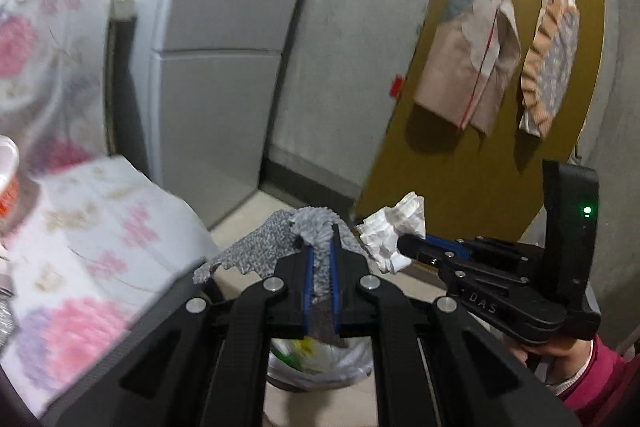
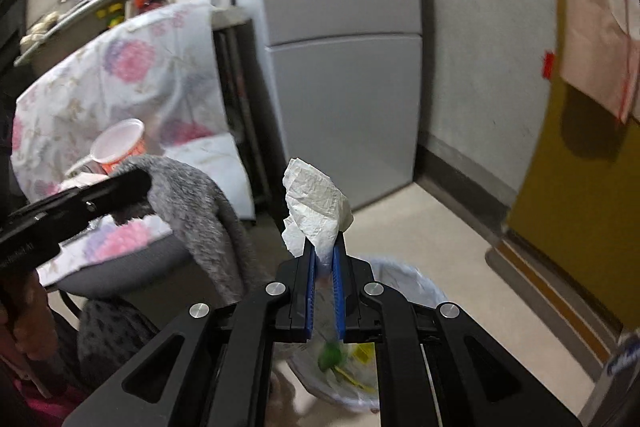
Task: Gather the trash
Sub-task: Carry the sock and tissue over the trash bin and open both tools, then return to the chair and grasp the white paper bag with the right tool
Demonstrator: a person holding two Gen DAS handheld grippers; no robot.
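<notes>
Gripping grey cloth (image 1: 280, 239), left gripper (image 1: 322, 239); right gripper (image 2: 324, 251) pinching tissue (image 2: 316, 203).

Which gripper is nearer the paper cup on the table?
Left. The left gripper, holding the grey cloth, is beside the paper cup; the right gripper holds a tissue over the bin.

The left gripper (image 1: 322, 239) is matt black plastic with blue ribbed pads, pinching a fuzzy, nubbly grey cloth (image 1: 276, 243). Beside it, the right gripper (image 2: 324, 247) clamps crinkled white tissue paper (image 2: 316, 205); below hangs glossy, thin plastic bin liner (image 2: 404, 279).
</notes>
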